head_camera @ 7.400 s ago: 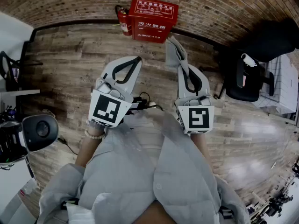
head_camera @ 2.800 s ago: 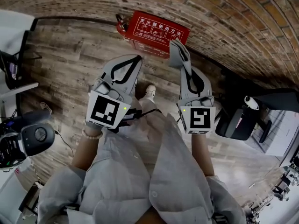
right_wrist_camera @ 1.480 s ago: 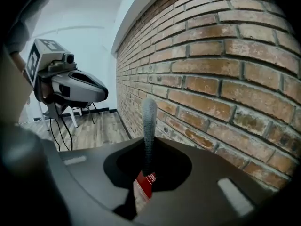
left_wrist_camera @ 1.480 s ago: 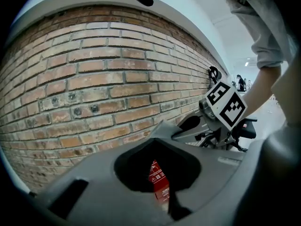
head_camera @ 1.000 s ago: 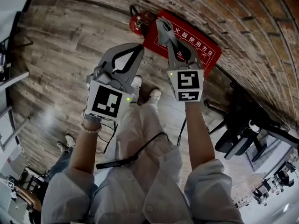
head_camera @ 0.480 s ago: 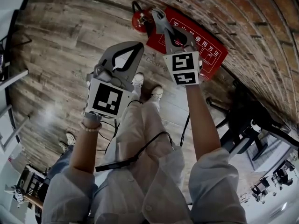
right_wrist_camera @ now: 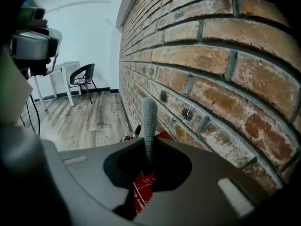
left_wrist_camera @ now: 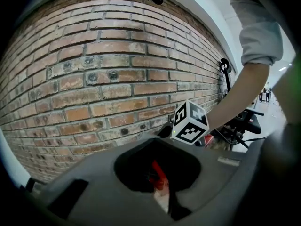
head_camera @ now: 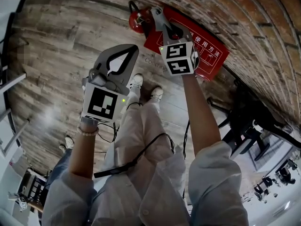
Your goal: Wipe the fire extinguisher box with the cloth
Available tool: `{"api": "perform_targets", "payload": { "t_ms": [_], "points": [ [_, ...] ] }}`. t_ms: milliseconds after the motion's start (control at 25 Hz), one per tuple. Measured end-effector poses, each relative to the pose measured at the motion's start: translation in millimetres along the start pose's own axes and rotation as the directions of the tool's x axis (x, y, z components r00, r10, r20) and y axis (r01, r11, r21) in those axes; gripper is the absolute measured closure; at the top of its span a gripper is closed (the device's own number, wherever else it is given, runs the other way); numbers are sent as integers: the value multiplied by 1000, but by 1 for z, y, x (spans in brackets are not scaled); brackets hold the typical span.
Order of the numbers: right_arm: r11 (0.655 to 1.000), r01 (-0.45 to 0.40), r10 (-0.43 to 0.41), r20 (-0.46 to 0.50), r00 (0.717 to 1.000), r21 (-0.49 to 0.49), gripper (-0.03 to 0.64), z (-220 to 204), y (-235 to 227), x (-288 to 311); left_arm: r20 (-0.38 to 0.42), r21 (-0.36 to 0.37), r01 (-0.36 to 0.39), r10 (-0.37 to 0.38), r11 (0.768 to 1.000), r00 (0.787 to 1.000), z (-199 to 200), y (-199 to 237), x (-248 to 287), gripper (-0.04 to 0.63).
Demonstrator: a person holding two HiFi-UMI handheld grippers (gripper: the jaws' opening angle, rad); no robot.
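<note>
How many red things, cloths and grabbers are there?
Red things: 2, the red rectangular fire extinguisher box and the red cylindrical fire extinguisher
Grey knitted cloth: 1
Grey plastic grippers: 2, left gripper and right gripper
Total: 5

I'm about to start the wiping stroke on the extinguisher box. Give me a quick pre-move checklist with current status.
1. Right tongs shut on the grey knitted cloth: ok.
2. Cloth lined up with the red fire extinguisher box: ok. In the head view it overlaps the box's end nearest the extinguisher.
3. Cloth touching the box surface: cannot tell.
4. Left tongs shut, empty and held off to the side of the box: ok.
5. Clearance between the cloth and the red extinguisher cylinder beside the box: cannot tell.
</note>
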State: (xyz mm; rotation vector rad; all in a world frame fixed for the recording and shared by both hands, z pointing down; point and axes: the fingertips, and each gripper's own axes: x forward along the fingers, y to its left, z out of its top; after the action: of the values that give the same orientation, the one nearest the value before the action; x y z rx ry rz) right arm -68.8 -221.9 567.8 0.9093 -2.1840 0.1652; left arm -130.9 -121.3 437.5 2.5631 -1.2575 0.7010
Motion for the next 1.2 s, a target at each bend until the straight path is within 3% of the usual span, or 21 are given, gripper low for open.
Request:
{"api": "perform_targets", "payload": {
  "t_ms": [520,1200],
  "points": [
    [999,44,-45,-132,990,-7,597,-32,-9,27,-5,-11,-6,5,1000,1000,-7,2,4,597],
    [998,58,-55,-136,989,25,597,-39,-15,25,-6,7,10,-10,1000,1000,-2,-5,19,597]
  ]
}}
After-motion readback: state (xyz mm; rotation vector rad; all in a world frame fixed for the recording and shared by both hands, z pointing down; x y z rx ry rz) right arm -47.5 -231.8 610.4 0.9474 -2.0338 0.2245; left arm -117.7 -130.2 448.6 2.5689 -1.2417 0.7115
